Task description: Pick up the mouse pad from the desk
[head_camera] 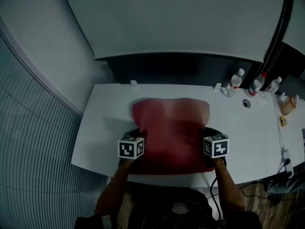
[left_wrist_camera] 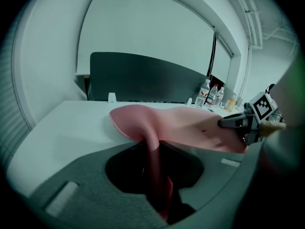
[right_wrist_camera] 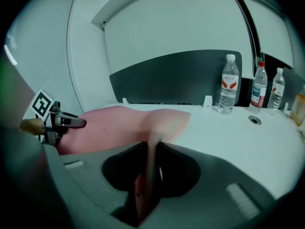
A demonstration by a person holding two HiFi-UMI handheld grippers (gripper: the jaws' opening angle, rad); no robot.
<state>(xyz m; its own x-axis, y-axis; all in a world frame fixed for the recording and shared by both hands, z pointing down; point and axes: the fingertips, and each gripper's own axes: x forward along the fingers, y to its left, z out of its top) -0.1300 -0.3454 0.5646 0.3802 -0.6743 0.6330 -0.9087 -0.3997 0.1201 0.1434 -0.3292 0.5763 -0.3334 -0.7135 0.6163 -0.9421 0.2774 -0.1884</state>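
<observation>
Head view: gripping a red mouse pad [head_camera: 169,128] at both near corners, over the middle of the white surface [head_camera: 105,123]. Left tongs [head_camera: 139,133] on the pad's left side, right tongs [head_camera: 204,133] on its right, a marker cube on top of each. Pad sagging between the two grips, near part raised, far edge low over the surface; cannot tell whether touching there. Three water bottles [head_camera: 236,80] standing far right, well apart from the pad.

Left gripper view: left tongs [left_wrist_camera: 155,175] pressed onto a fold of the pad [left_wrist_camera: 181,123], pinching the thin sheet upright between the pads. Rest of the sheet spreading away above the surface [left_wrist_camera: 66,128]. Right tongs [left_wrist_camera: 238,123] biting the opposite edge. Dark partition [left_wrist_camera: 143,78] at the back.

Right gripper view: right tongs [right_wrist_camera: 148,171] likewise clamped on the pad [right_wrist_camera: 119,123], its edge standing on end in the narrow gap. Left tongs [right_wrist_camera: 66,122] holding the far side. Bottles [right_wrist_camera: 229,82] upright on the bare surface [right_wrist_camera: 228,128] to the right.
</observation>
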